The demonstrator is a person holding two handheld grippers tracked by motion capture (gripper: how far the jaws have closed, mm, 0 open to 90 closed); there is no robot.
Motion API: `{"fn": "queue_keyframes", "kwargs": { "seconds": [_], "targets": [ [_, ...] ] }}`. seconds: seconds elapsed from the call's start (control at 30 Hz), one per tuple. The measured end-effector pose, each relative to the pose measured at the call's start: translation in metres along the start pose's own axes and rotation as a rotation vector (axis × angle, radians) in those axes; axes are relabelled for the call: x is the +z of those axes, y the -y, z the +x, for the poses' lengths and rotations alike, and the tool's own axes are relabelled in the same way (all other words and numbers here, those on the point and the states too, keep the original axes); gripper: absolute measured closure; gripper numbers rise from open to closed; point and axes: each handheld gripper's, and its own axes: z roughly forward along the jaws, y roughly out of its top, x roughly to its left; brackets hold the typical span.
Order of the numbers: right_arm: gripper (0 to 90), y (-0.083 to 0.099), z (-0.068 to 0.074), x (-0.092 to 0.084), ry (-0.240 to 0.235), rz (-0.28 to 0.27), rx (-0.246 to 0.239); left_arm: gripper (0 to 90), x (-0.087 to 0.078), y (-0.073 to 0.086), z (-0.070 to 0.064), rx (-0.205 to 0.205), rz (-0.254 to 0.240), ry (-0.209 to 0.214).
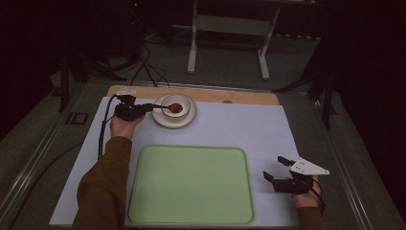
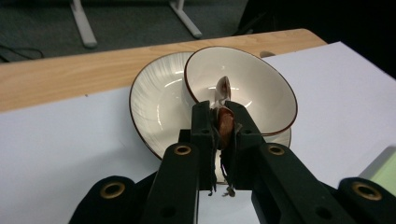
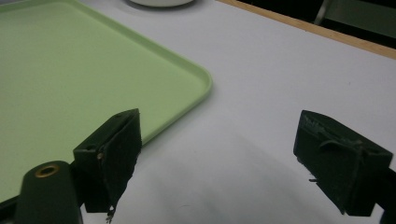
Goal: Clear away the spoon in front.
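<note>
— Spoon [image 2: 223, 95] first: where is it?

— Clamped in the left gripper [image 2: 219, 122]. The jaws are squeezed onto its reddish-brown handle, and the silvery end reaches out into the bowl [image 2: 243, 88].

— And the bowl?

— It sits on a saucer [image 2: 154, 109], both cream with a dark rim, at the far side of the white mat [image 1: 239, 129], just short of the wooden table edge [image 1: 239, 96]. From the left gripper view the bowl seems tilted or pushed toward one side of the saucer, though I can't tell which for certain.

— From above?

— The left gripper [image 1: 146, 109] is held level beside the dishes, and something brown shows inside the bowl [image 1: 175, 108]; the picture is too dim to say whether it's the spoon's end or contents.

— The other hand?

— The right gripper [image 1: 276, 168] is near the mat's near right corner, jaws spread wide with nothing between them. It is just beside the green tray [image 1: 191, 184], apart from it. Its own camera shows the tray's rounded corner [image 3: 203, 81] and bare mat between the jaws.
</note>
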Motion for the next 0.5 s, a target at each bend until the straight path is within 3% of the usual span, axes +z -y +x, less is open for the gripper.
{"fn": "queue_keyframes", "kwargs": {
  "seconds": [0.5],
  "targets": [
    [15.0,0.0,0.0,0.0,-0.002,0.003,0.0,83.6,-0.019,-0.004,-0.008,0.033,-0.074,-0.058]
  ]
}}
